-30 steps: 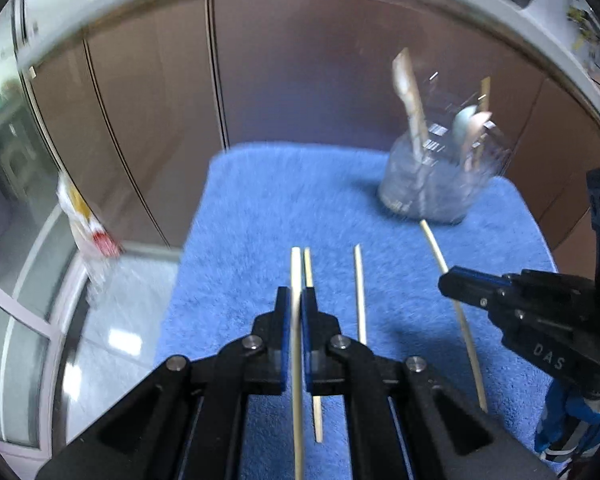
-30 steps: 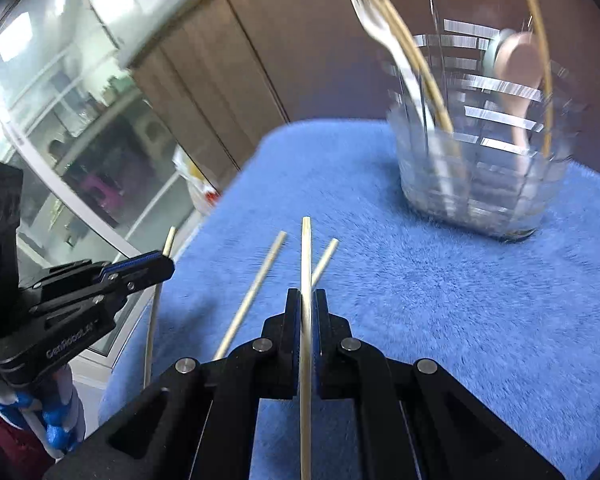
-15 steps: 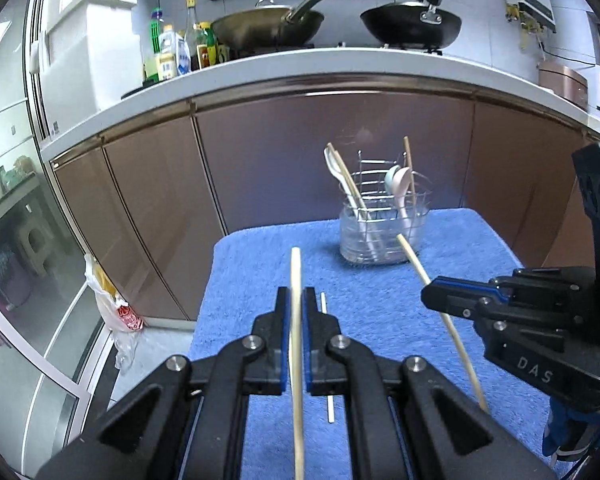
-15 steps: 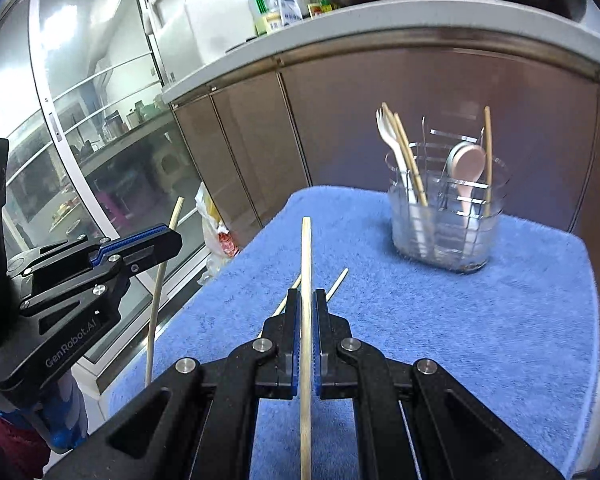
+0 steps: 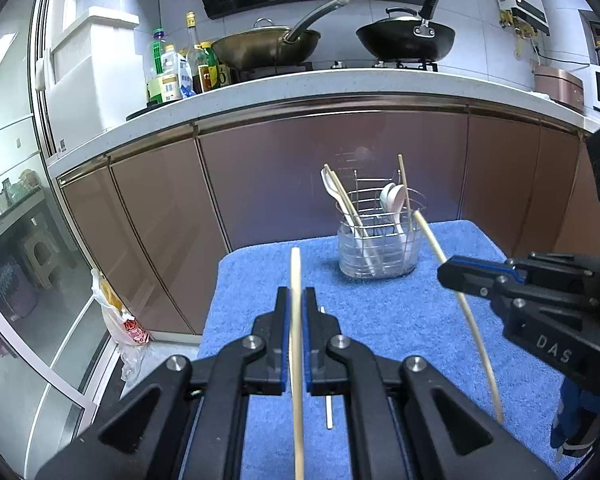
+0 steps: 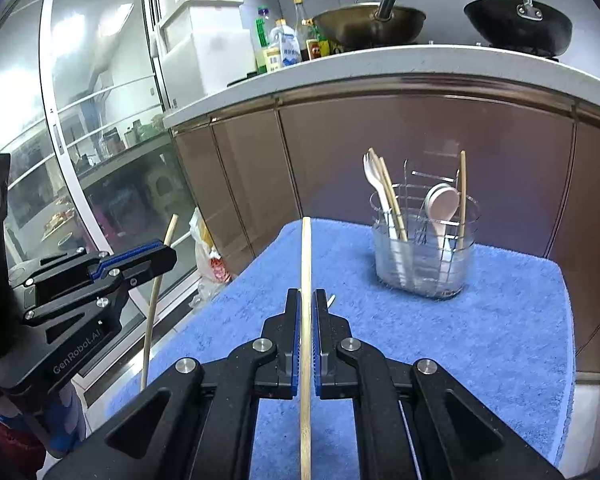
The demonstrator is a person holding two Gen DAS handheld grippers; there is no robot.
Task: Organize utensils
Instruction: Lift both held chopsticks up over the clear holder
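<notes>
My left gripper [image 5: 296, 300] is shut on a wooden chopstick [image 5: 295, 272], held above the blue towel [image 5: 380, 320]. My right gripper [image 6: 307, 300] is shut on another chopstick [image 6: 306, 252]; it also shows in the left wrist view [image 5: 444, 276] with its chopstick [image 5: 466, 312]. The left gripper [image 6: 168, 252] and its chopstick [image 6: 152, 312] show at the left of the right wrist view. A clear utensil holder [image 5: 380, 248] [image 6: 424, 256] at the towel's far side holds a fork, spoons and chopsticks. One loose chopstick [image 5: 328, 408] lies on the towel under my left gripper.
The towel covers a small table in front of brown kitchen cabinets [image 5: 340, 172]. A counter above carries two woks [image 5: 268, 46] and several bottles [image 5: 180, 72]. A plastic bag [image 5: 120, 320] hangs at the left by a glass door [image 6: 80, 140].
Both grippers have lifted up and back from the towel, each with a chopstick. The view has risen from the towel to the counter and the holder now sits farther away.
</notes>
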